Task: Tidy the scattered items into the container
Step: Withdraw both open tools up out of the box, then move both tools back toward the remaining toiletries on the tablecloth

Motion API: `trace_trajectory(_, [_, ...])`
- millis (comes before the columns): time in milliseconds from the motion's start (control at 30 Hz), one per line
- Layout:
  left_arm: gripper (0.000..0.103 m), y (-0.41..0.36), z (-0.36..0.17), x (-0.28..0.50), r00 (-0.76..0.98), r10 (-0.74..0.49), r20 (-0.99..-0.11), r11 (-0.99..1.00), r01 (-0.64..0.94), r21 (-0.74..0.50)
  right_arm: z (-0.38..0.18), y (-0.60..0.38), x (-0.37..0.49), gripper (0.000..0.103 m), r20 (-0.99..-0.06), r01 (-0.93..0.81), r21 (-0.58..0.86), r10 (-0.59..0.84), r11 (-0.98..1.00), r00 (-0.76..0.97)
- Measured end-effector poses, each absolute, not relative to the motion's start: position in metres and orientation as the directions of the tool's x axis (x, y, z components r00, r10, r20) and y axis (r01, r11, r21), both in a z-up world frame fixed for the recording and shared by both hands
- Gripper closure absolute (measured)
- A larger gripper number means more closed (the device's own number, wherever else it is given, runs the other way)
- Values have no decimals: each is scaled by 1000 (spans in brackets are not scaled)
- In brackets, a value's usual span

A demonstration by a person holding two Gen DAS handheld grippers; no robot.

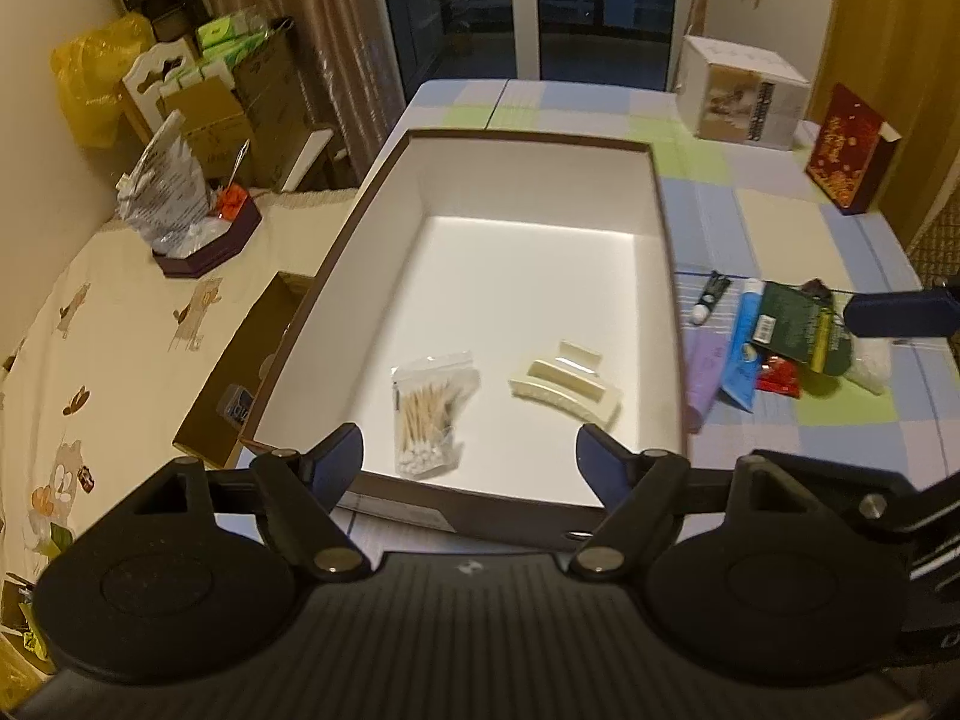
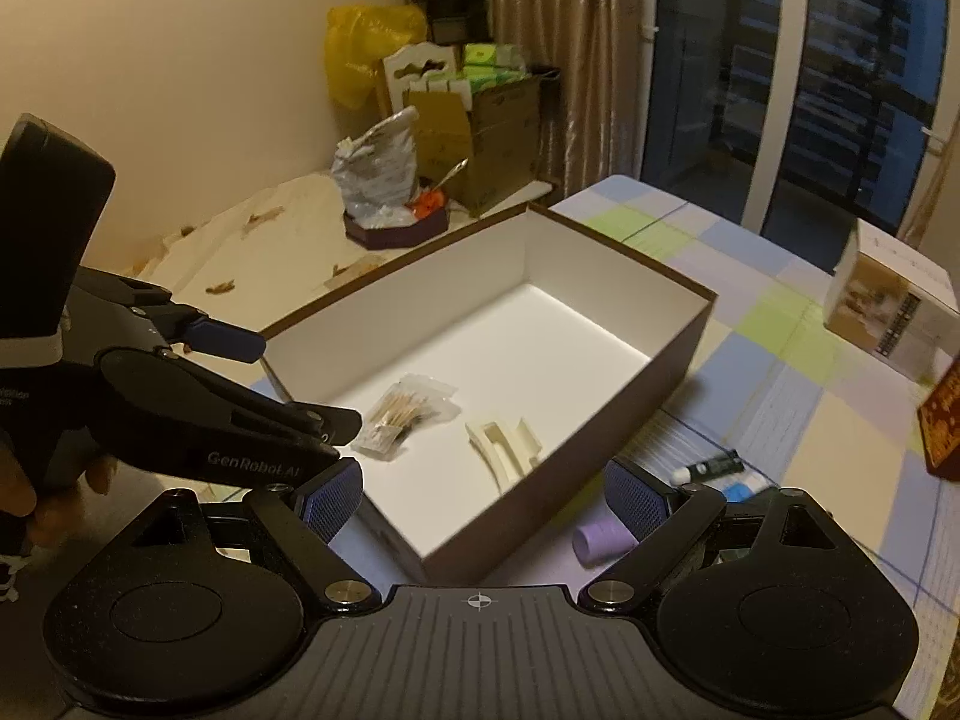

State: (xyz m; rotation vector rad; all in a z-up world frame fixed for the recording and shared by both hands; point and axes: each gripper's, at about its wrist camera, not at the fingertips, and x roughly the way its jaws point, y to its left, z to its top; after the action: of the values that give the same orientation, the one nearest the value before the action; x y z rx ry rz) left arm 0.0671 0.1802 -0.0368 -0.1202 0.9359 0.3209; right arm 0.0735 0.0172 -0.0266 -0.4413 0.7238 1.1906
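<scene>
Tubes point(image 1: 741, 348) lie right of the box point(image 1: 672, 300), nearest your right gripper point(image 2: 483, 495); both grippers point(image 1: 469, 456) gape wide, empty.

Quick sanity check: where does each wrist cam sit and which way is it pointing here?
Left wrist: on the left gripper, above the box's near edge, looking down its length toward the window; own open fingers show, plus the right gripper's fingertip at the right edge.
Right wrist: on the right gripper, at the box's near-right corner, facing diagonally left; own open fingers, the left gripper and a hand show.
Shared: box, cotton swab bag, hair claw clip.
</scene>
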Motion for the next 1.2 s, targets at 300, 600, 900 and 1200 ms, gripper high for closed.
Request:
trace_trajectory(300, [27,145,-20,54,584,199,-787,965,-257,53,-10,-31,59,10,-680,-921,75,695,382,232])
trace_trajectory(600, [27,93,-25,62,601,131,-788,989,-131,64,-11,-85,63,10,-676,-868,80,666,491,315])
trace_trajectory(900, [27,50,-34,76,598,62,-799,998,-19,62,-13,-133,71,10,-689,-802,81,615,592,384])
trace_trajectory(1200, [27,24,-43,88,592,21,-805,997,47,60,-17,-167,83,10,-702,-735,90,566,672,432])
